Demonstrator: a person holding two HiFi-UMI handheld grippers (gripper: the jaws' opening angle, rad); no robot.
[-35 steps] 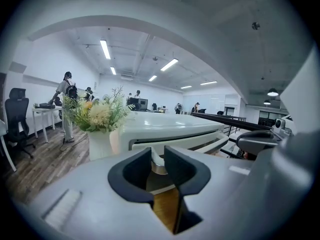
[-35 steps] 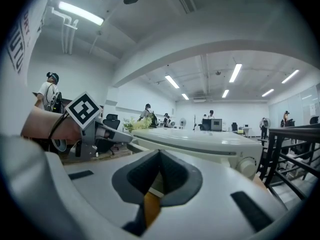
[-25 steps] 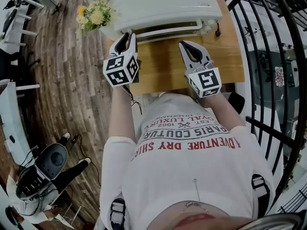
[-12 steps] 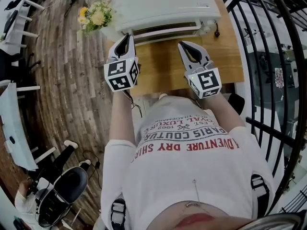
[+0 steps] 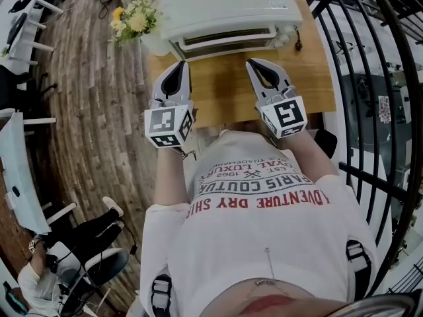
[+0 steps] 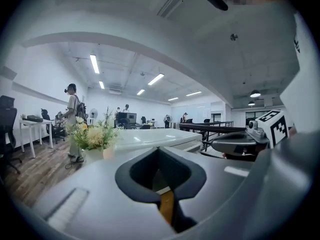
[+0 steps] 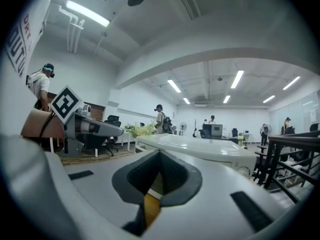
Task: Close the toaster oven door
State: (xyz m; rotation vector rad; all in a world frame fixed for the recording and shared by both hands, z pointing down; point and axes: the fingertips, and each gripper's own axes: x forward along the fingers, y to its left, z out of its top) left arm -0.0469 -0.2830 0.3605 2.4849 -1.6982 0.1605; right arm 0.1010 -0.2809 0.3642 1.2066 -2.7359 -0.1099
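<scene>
1. At the far left of the head view we see a plank floor (image 5: 86,111). A vase of flowers (image 5: 135,24) stands on the left corner of the wooden table (image 5: 225,91), just beside the left end of the toaster oven (image 5: 225,5).
2. Next comes the left gripper (image 5: 180,65), held over the table's near left part and pointing at the oven. Its jaws have just been closing and now meet tip to tip with nothing between them. In the left gripper view we see only a sliver of table wood through the hollow behind the pads.
3. The toaster oven lies ahead of the left jaws and a little to their right. It is apart from them, with a strip of bare wood between the tips and its front. Its door (image 5: 228,39) stands up against the oven front and looks shut to us from this steep angle.
4. The right gripper (image 5: 254,63) hangs over the table's near right part. Its jaws are also pressed together and grip nothing. The oven sits ahead of them and slightly to their left, not touching them.
5. We see the two grippers side by side and well apart, with the door's width spanning roughly the gap between them.
6. At the far right, a black railing (image 5: 370,78) curves past the table's edge.
</scene>
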